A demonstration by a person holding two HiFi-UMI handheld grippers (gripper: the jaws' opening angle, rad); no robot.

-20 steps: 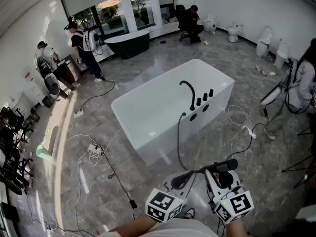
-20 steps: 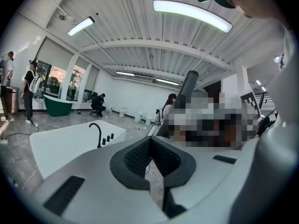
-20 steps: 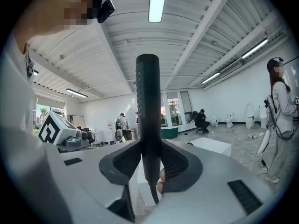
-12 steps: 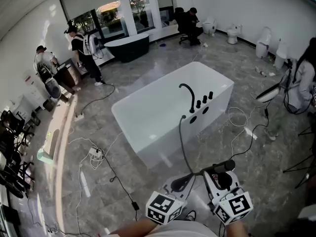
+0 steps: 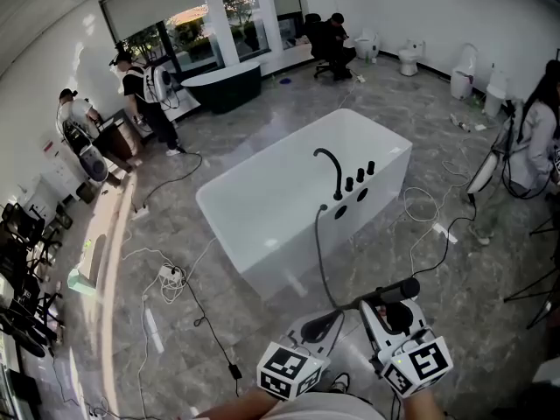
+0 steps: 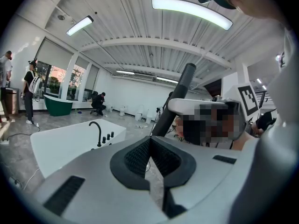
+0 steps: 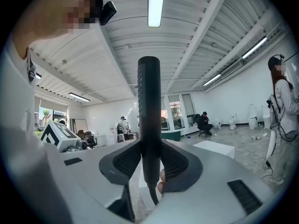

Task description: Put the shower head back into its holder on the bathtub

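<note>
— While the right gripper (image 5: 388, 309) sits low in the middle of the head view, what is it doing?
— Its jaws stand wide and clamp the black shower head (image 7: 148, 106) by its handle. In the right gripper view the handle stands upright between the pads, with the hose leaving below.
— And the left gripper (image 6: 149, 143)?
— Closed on nothing. The pad tips meet, with only a sliver of floor behind them. It sits just left of the right one.
— Where is the bathtub (image 5: 271, 208)?
— Centre frame, well apart from both grippers. The hose (image 5: 320, 252) runs from its near wall down to the shower head, which is away from the tub.
— Anything unclear?
— I cannot tell which black fitting beside the faucet (image 5: 331, 166) is the holder. Both forearms are cut off by the bottom edge, and where hose meets handle is hard to make out.
— Changed from earlier?
— Hardly. Same grip, same places; the room has only slid slightly left in the frame.
</note>
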